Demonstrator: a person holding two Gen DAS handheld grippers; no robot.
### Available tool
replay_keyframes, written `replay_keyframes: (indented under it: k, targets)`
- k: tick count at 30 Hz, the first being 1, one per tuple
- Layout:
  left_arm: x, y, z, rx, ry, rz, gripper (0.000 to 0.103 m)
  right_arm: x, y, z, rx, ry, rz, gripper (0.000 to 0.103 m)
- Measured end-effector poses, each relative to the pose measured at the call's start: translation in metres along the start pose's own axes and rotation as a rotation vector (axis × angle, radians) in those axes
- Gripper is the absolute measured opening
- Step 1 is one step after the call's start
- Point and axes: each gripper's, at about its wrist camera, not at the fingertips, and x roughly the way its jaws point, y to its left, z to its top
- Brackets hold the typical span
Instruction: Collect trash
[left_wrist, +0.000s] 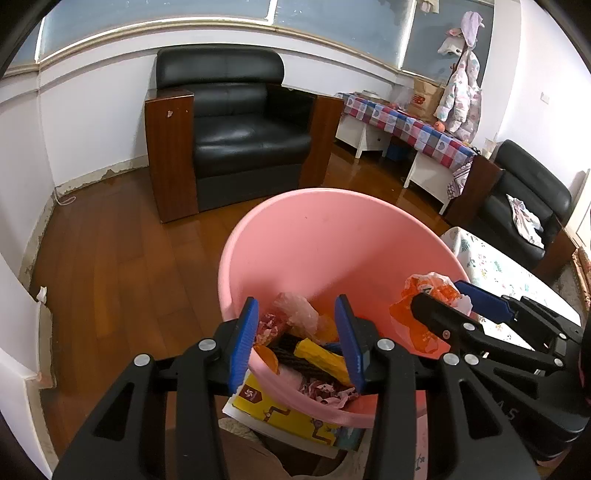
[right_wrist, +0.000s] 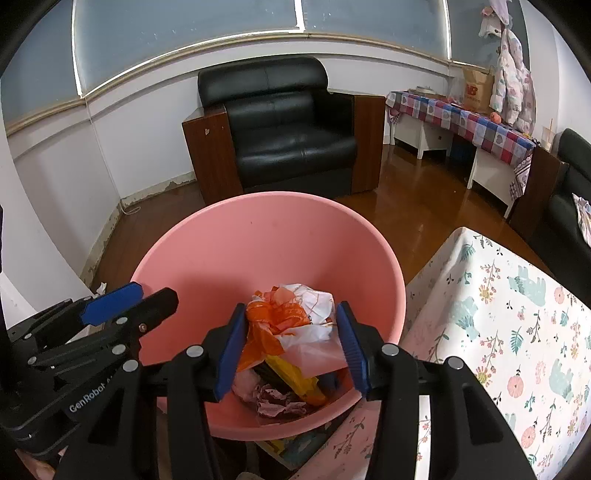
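A pink bin (left_wrist: 332, 236) (right_wrist: 266, 236) stands on the floor below both grippers, holding several wrappers, among them a yellow packet (left_wrist: 321, 356) (right_wrist: 291, 376) and crumpled pink paper (left_wrist: 325, 393). My left gripper (left_wrist: 295, 339) hovers over the bin's near rim, jaws wide apart and empty. My right gripper (right_wrist: 291, 343) is over the bin with an orange and white plastic bag (right_wrist: 291, 317) (left_wrist: 424, 306) bunched between its fingers; the jaws stand wide, only the left pad touches the bag.
A yellow printed box (left_wrist: 280, 413) lies under the bin's near side. A table with a floral cloth (right_wrist: 517, 325) is to the right. A black armchair (left_wrist: 236, 125) stands behind on the wood floor, with a checked-cloth bench (left_wrist: 406, 125) at the far right.
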Motion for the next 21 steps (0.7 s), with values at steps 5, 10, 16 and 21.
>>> replay_keyframes:
  k: [5, 10, 16, 21]
  targets:
    - [0.0, 0.0, 0.002, -0.004, -0.002, 0.004, 0.044, 0.0, -0.004, 0.001, 0.012, 0.005, 0.018, 0.05]
    - [0.0, 0.0, 0.002, -0.003, -0.001, 0.004, 0.044, -0.001, -0.007, 0.001, 0.029, 0.01, 0.035, 0.052]
    - [0.0, -0.001, 0.002, -0.003, 0.0, 0.006, 0.044, -0.004, -0.009, -0.001, 0.029, 0.007, 0.033, 0.052]
    - [-0.001, -0.001, 0.002, -0.001, 0.0, 0.008, 0.044, -0.008, -0.01, -0.006, 0.036, 0.001, 0.029, 0.052]
